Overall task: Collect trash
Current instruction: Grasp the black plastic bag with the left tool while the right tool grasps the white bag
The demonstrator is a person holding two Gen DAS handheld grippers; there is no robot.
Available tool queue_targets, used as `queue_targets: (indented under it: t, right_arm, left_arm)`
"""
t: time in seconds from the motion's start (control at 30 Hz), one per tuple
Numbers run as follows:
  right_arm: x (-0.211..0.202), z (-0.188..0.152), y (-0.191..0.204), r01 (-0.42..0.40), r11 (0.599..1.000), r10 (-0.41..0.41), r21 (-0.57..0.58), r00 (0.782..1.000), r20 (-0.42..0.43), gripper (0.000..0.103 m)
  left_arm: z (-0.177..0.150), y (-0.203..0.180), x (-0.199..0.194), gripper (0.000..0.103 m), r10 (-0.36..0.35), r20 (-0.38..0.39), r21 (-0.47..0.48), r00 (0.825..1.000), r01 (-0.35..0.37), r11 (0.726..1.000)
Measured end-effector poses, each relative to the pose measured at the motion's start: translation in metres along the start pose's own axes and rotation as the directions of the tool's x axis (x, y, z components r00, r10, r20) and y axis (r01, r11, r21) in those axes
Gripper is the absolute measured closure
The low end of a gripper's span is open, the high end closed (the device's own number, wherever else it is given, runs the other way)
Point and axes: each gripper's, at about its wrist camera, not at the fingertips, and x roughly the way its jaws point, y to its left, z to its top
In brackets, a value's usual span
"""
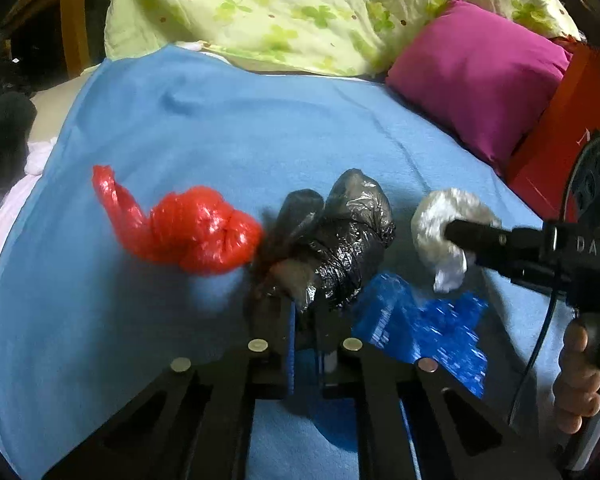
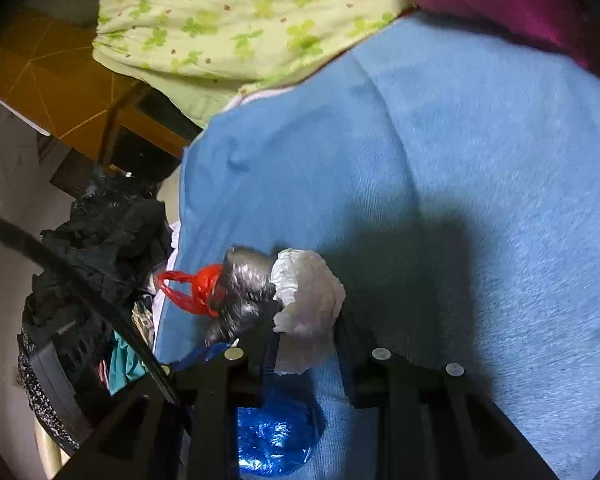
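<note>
Several knotted plastic bags lie on a blue blanket (image 1: 220,128). My left gripper (image 1: 305,306) is shut on the black bag (image 1: 340,240), which bulges out past its fingertips. A red bag (image 1: 192,232) lies just left of it, touching it. A flattened blue bag (image 1: 420,328) lies to the lower right. From the right, my right gripper (image 1: 454,236) comes in, held by a hand (image 1: 580,380). In the right wrist view that gripper (image 2: 304,332) is shut on the white bag (image 2: 308,292). Beyond it are the black bag (image 2: 244,284) and the red bag (image 2: 196,288), and the blue bag (image 2: 276,436) sits under the jaws.
A green floral quilt (image 1: 300,8) and a magenta pillow (image 1: 476,76) lie at the far side of the blanket. A red box (image 1: 560,140) stands at the right. Dark clothes (image 2: 100,240) are piled off the blanket's left edge, with a black cable (image 2: 80,288) across them.
</note>
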Motion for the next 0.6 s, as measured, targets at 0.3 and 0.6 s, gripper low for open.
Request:
queue_targets:
  t: [0.3, 0.6]
  right_arm:
    - [-0.032, -0.007, 0.008, 0.009, 0.998, -0.006, -0.055, 0.998, 0.061, 0.075]
    - [-0.058, -0.021, 0.015, 0.012, 0.995, -0.004, -0.096, 0.997, 0.082, 0.075]
  left_arm:
    - [-0.035, -0.023, -0.038, 0.097, -0.007, 0.032, -0.005, 0.999, 0.007, 1.0]
    - [-0.078, -0.021, -0.094, 0.098, -0.016, 0.064, -0.059, 0.998, 0.02, 0.998]
